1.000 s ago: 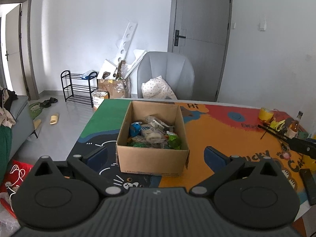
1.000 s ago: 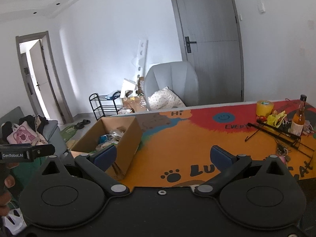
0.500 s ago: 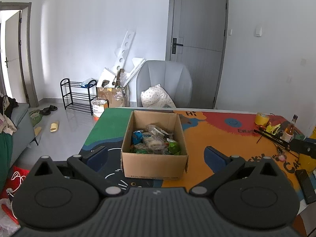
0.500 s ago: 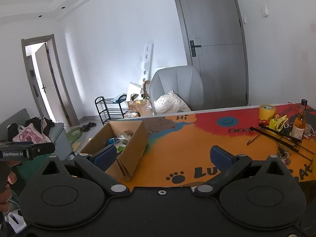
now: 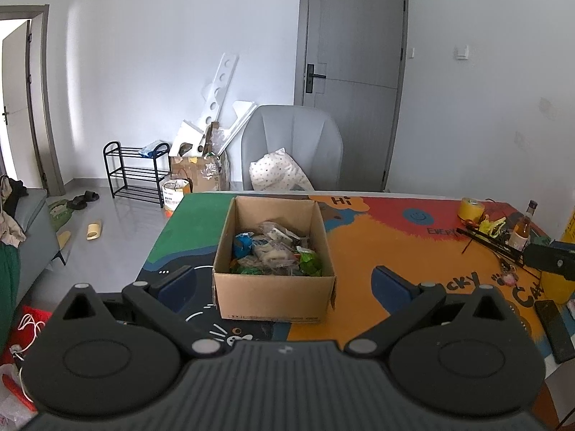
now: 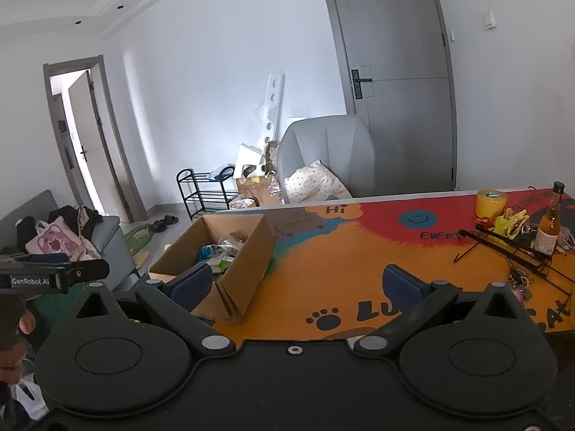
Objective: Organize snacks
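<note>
Cardboard walls of an open box [image 5: 275,292] hold the snacks [image 5: 275,251], a loose heap of wrapped packets, on the near left part of the surface [image 5: 395,237], over the green and orange of its mat. Left tongs [image 5: 282,282] hang wide open and empty, held back from the box with its near wall between their tips; right tongs [image 6: 294,285] are also spread wide and grip nothing, aimed at the bare orange mat with the box off to their left. No packet lies loose on the mat that I can see, so the snacks already sit gathered in the box. That would fit packets waiting to be lifted out and sorted, and equally a job wound up with everything put away; the pictures do not settle which. At the far right stand a bottle [image 6: 548,228], a tape roll [image 6: 490,203] and a black rack [image 6: 510,251], well apart from the box. Compared with a second ago, both views have tilted up and drawn back: the box looks smaller and more of the door [image 5: 354,72] shows.
</note>
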Motion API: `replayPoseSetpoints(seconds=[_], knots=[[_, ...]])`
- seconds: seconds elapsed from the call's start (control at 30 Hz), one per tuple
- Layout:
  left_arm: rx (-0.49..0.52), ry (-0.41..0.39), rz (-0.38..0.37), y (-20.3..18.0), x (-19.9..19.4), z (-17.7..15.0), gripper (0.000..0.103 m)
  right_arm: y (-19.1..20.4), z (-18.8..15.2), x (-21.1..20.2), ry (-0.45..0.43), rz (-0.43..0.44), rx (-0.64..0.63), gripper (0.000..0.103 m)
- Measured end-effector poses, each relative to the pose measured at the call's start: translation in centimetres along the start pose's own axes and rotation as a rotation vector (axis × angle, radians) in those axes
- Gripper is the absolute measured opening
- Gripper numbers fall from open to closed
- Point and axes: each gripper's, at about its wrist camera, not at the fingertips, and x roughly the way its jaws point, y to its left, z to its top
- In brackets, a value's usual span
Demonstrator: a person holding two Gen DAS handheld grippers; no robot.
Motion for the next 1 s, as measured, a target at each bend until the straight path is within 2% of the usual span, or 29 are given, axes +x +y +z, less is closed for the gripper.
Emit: replayPoseSetpoints(seconds=[1.0], knots=[[-0.007,0.016,-0.009,-0.15,0.66,-0.07,0.103,0.19,0.04,0.2,0.01,-0.003,-0.004,0.103]])
